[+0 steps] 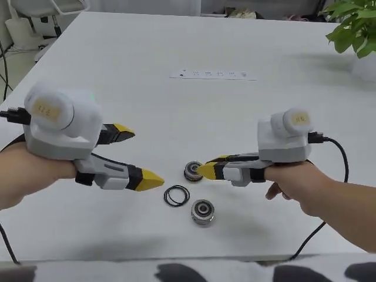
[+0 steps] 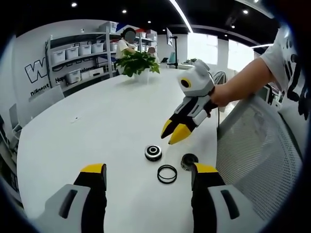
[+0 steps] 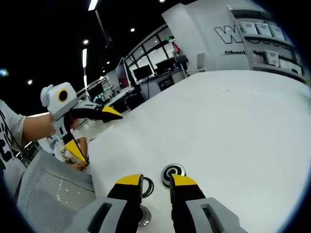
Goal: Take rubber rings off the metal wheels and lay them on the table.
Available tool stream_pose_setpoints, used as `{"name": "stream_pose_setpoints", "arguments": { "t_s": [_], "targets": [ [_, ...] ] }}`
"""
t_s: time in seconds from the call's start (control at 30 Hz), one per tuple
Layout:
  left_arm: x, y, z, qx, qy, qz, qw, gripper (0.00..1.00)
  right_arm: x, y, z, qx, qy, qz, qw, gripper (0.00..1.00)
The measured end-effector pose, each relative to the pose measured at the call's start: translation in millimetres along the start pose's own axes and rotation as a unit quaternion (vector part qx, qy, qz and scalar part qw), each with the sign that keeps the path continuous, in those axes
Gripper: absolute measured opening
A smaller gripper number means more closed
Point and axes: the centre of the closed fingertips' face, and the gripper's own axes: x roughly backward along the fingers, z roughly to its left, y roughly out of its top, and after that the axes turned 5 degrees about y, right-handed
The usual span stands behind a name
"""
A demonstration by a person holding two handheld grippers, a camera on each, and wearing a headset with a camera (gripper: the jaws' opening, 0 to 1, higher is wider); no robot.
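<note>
Two round metal wheels with dark centres lie on the smooth white table [image 1: 176,106] in the head view. The far wheel [image 1: 193,170] sits right at the yellow tips of the right gripper [image 1: 207,169], whose jaws are only narrowly parted and hold nothing. The near wheel [image 1: 202,211] lies just below it, and thin black rubber rings [image 1: 176,195] lie flat beside both, loosely overlapped. The left gripper [image 1: 138,155] hovers left of the rings, its jaws spread wide and empty. In the left gripper view, the rings [image 2: 167,174] lie between the wide-set jaws just ahead of them. The far wheel [image 2: 153,153] is beyond them under the right gripper [image 2: 174,132], and the near wheel [image 2: 188,160] is partly behind one jaw. In the right gripper view, the far wheel [image 3: 173,172] shows just past the small gap between the jaws. The rings [image 3: 146,187] lie beside one tip, the near wheel [image 3: 142,216] sits low between the jaws, and the left gripper [image 3: 95,131] gapes well apart.
</note>
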Motion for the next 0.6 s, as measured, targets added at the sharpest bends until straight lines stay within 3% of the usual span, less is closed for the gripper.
{"name": "stream_pose_setpoints", "arguments": {
  "t_s": [0.6],
  "targets": [
    [-24.0, 11.5, 9.5, 0.011, -0.008, -0.002, 0.9999, 0.67, 10.1, 6.9, -20.0, 0.022, -0.02, -0.004, 0.9995, 0.24]
  ]
}}
